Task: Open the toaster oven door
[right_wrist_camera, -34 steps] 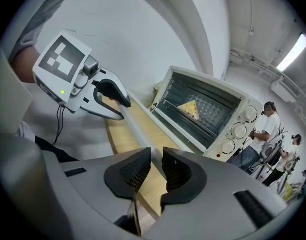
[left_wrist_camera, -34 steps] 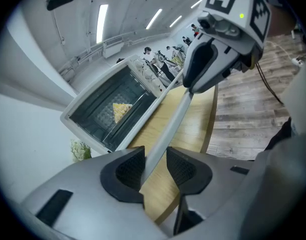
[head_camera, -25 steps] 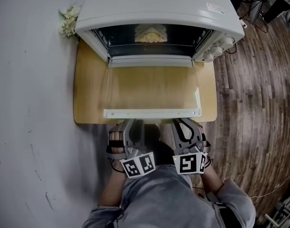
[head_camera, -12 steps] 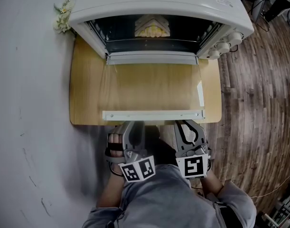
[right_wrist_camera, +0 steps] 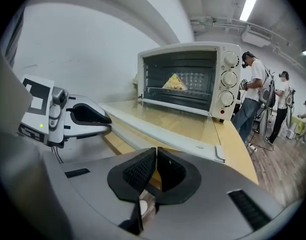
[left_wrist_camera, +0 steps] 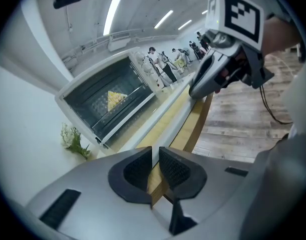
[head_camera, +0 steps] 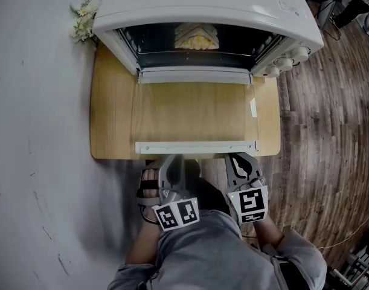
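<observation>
**Head view.** The toaster oven [head_camera: 208, 8] stands at the far end of a wooden board [head_camera: 109, 119] on the grey bench [head_camera: 39, 138], with its mouth facing me. Its glass door [head_camera: 193, 107] lies flat over the board, hinged at the mouth. The door's long axis runs left to right, and its handle bar [head_camera: 195, 147] forms the near edge. A yellow wedge of food [head_camera: 196, 39] sits inside the oven. The knobs [head_camera: 287, 58] are on the oven's right, and a sprig of flowers [head_camera: 81, 20] lies by its left side. Wood floor [head_camera: 329, 138] lies to the right of the bench. My left tongs [head_camera: 172, 157] and right tongs [head_camera: 240, 157] hang just short of the board's near edge, so the handle bar lies between them and the oven mouth.

**Left gripper view.** The left tongs are closing on nothing, with a thin slit left between the pads. The board's edge shows beyond the slit.

**Right gripper view.** The right tongs are closing, empty, and their pads meet at the tips. The handle bar crosses in front of them. People [right_wrist_camera: 253, 94] stand beyond the oven's knob side.
</observation>
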Available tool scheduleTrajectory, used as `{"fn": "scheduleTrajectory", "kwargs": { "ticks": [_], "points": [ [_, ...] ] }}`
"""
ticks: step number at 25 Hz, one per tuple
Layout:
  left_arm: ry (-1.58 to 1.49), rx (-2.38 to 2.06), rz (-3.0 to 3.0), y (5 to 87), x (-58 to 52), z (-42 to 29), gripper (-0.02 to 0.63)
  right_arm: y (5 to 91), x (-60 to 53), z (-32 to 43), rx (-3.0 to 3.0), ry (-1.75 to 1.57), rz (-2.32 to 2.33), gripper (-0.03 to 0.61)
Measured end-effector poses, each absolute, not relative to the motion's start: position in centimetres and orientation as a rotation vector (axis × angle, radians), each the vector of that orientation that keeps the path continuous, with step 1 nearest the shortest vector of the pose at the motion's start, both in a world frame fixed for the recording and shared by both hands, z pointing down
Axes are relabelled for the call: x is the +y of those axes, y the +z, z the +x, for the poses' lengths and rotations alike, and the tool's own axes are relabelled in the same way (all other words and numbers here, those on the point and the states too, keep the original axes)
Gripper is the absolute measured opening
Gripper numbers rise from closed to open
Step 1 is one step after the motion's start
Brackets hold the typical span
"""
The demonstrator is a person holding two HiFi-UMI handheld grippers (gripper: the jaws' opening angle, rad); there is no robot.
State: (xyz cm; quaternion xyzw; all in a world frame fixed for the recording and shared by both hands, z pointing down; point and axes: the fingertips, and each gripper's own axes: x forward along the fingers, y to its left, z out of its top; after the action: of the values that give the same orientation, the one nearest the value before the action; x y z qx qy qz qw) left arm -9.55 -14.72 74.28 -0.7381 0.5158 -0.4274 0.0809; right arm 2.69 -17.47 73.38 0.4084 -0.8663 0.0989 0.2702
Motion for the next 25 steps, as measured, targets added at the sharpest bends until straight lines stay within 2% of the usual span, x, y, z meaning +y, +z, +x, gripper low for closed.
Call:
{"fn": "scheduleTrajectory", "kwargs": {
  "ticks": [16,25],
  "points": [
    [-1.294,1.671,-2.240,72.8,-13.3,-10.7,0.035,70.7,-15.3,1.3,-2.304,0.327,1.010,0.005],
    [-1.096,1.748,-2.342,62.3,-9.7,-8.7,0.008,60.3,-11.5,0.2,-2.405,0.340,0.983,0.002]
  ]
}}
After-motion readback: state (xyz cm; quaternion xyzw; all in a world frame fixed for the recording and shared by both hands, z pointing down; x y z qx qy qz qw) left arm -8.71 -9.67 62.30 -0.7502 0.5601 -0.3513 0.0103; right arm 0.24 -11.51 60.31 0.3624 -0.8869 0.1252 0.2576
